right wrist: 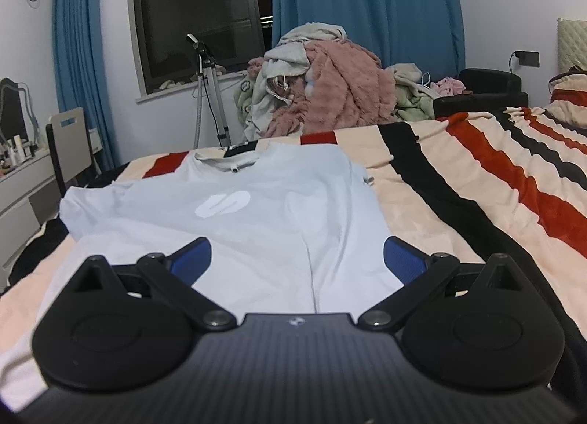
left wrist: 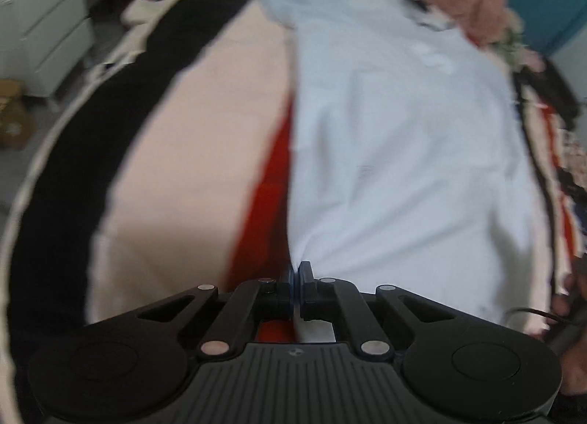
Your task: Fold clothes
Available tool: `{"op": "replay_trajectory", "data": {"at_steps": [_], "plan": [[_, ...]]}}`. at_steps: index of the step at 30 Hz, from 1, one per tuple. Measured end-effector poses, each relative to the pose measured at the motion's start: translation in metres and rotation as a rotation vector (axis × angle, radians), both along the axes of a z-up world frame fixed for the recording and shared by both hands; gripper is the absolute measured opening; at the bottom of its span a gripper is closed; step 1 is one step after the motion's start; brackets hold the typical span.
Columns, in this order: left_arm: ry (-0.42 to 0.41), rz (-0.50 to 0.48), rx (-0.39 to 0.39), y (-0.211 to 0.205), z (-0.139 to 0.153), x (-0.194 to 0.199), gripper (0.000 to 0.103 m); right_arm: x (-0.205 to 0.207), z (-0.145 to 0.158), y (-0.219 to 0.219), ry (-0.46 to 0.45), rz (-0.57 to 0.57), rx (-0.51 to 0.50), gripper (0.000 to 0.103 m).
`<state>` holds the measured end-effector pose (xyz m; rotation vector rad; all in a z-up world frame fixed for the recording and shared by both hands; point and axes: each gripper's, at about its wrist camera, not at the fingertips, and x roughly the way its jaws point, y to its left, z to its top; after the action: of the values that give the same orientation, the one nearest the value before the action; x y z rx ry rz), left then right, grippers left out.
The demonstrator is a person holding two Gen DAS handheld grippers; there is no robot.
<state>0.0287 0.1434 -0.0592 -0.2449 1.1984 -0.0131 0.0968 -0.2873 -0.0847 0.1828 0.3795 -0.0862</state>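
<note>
Pinching the near hem of the pale blue T-shirt, my left gripper is clamping its blue pads together on a bunched bit of the fabric. From that wrist view the shirt is running away from me across the striped blanket, with a red stripe showing just left of the shirt's edge and a black stripe further left. The picture is blurring, so I am not reading finer folds there.

My right gripper is hanging with its fingers spread wide apart over the near part of the same T-shirt, holding nothing. In this view the shirt is lying flat, chest side up, its collar at the far end and a white logo near the middle. Beyond the far edge of the bed a heap of clothes is sitting in front of the blue curtains, with a tripod to its left by the window.
</note>
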Motion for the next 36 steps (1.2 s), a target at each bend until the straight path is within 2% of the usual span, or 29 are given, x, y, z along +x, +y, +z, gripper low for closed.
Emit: {"op": "replay_trajectory", "data": {"at_steps": [2,5,6,7,9,11,13,14,16,22,25,29,32,33,34,35,36], "plan": [[0.02,0.006,0.097,0.002,0.0,0.005,0.002,0.001,0.001,0.001,-0.002,0.008,-0.001,0.102],[0.022,-0.03,0.126,0.0,0.001,0.007,0.007,-0.001,0.003,0.002,-0.01,0.017,-0.007,0.102],[-0.002,-0.05,0.132,-0.003,0.005,0.008,0.016,-0.002,0.005,0.002,-0.016,0.02,-0.008,0.102],[-0.044,-0.064,0.136,-0.007,0.011,0.007,0.031,-0.003,0.006,0.002,-0.021,0.023,-0.008,0.102],[-0.128,-0.093,0.144,-0.014,0.023,0.006,0.048,-0.005,0.009,0.002,-0.034,0.031,-0.001,0.102],[-0.221,-0.12,0.141,-0.024,0.035,0.006,0.055,-0.006,0.012,0.001,-0.048,0.036,0.008,0.102],[-0.317,-0.139,0.138,-0.041,0.043,0.012,0.078,-0.007,0.015,0.0,-0.061,0.035,0.01,0.102],[-0.366,-0.141,0.134,-0.05,0.047,0.015,0.081,-0.006,0.016,-0.001,-0.066,0.034,0.011,0.102],[-0.46,-0.146,0.124,-0.068,0.054,0.021,0.086,-0.006,0.017,-0.002,-0.07,0.033,0.015,0.102],[-0.645,-0.162,0.083,-0.133,0.053,0.036,0.102,-0.007,0.02,-0.007,-0.099,0.029,0.022,0.102],[-0.733,-0.165,0.065,-0.164,0.05,0.044,0.102,-0.007,0.021,-0.007,-0.124,0.031,0.01,0.102],[-0.772,-0.129,0.119,-0.178,0.013,0.051,0.102,-0.002,0.017,-0.007,-0.127,0.034,0.003,0.102],[-0.727,-0.122,0.161,-0.176,-0.006,0.059,0.102,0.007,0.015,-0.006,-0.118,0.03,0.007,0.101],[-0.713,-0.118,0.164,-0.171,-0.01,0.06,0.102,0.009,0.014,-0.007,-0.114,0.031,0.015,0.098],[-0.711,-0.11,0.162,-0.17,-0.011,0.062,0.102,0.011,0.014,-0.008,-0.112,0.03,0.02,0.091],[-0.712,-0.104,0.155,-0.166,-0.014,0.066,0.102,0.011,0.015,-0.008,-0.111,0.029,0.016,0.068],[-0.713,-0.101,0.147,-0.164,-0.015,0.066,0.102,0.012,0.015,-0.008,-0.11,0.028,0.012,0.062]]}}
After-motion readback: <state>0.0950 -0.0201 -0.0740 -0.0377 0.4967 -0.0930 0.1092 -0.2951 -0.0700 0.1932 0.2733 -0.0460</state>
